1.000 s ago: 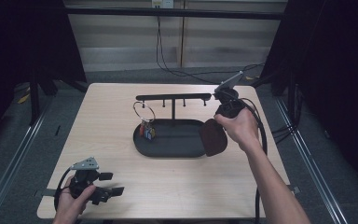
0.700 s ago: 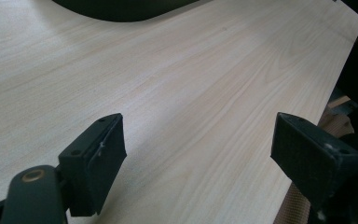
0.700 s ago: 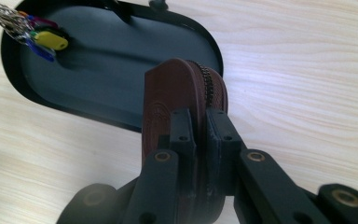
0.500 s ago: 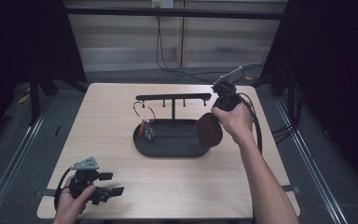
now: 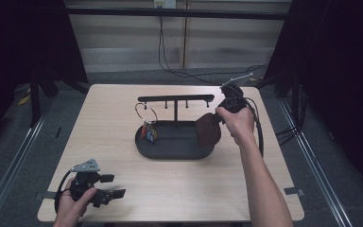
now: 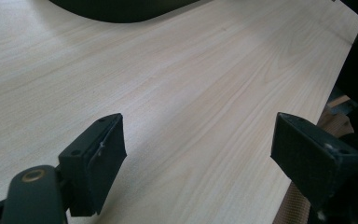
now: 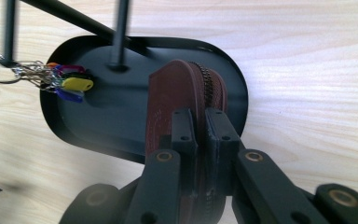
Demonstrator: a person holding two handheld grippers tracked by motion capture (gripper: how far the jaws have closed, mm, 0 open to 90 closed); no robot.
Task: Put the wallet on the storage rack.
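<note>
My right gripper (image 5: pixel 217 117) is shut on a brown zip pouch (image 5: pixel 208 130), which hangs over the right end of the black oval tray (image 5: pixel 170 156). In the right gripper view the jaws (image 7: pixel 200 123) pinch the pouch (image 7: pixel 177 88) at its edge, zip seam facing up, above the tray (image 7: pixel 121 121). A key ring with coloured keys (image 5: pixel 147 127) hangs from the stand's crossbar (image 5: pixel 176 98) on the left side; the keys (image 7: pixel 70 81) rest on the tray. My left gripper (image 5: pixel 113 186) lies at the table's front left corner, open (image 6: pixel 200 140) with only bare wood between its pads.
The stand's upright post (image 7: pixel 120 32) rises from the tray's middle, just left of the pouch. Light wooden table (image 5: pixel 194 189) spreads in front of the tray. The tray's front rim (image 6: pixel 121 9) lies ahead of my left gripper. Cables trail off the table's right side.
My right gripper has carried the pouch left and farther back, from beside the tray's right rim to over its right end. The left hand has not moved.
</note>
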